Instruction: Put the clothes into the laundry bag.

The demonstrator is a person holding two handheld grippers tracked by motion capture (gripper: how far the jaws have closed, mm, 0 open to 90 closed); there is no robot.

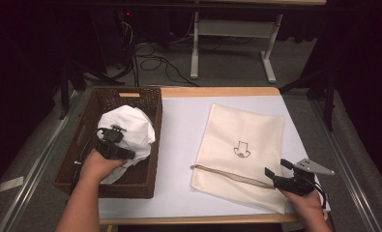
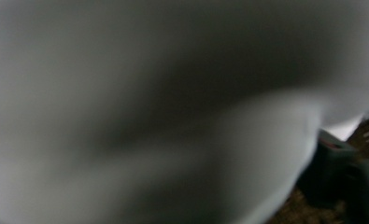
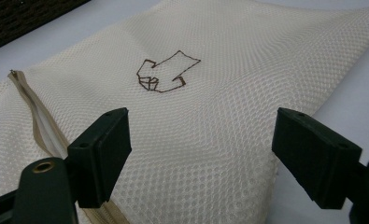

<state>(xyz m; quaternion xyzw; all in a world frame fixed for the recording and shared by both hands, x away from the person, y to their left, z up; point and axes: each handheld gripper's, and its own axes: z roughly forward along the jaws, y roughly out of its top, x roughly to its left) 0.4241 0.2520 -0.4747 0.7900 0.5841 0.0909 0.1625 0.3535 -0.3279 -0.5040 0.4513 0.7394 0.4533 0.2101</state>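
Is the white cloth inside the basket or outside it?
Inside: the white cloth lies bunched between the walls of the basket.

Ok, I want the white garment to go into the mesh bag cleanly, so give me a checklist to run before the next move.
1. Left tool at the white garment in the wicker basket: ok.
2. Left tool gripping the garment: cannot tell. The left gripper view is a blur of white cloth pressed against the lens.
3. Right tool open: ok. Its jaws stand wide apart above the mesh.
4. Right tool holding the mesh bag: not ok. The pads touch nothing.
5. Bag flat on the table, zipper at its near end: ok.
6. Zipper open far enough: cannot tell. A gap shows by the right tool, its length unclear.
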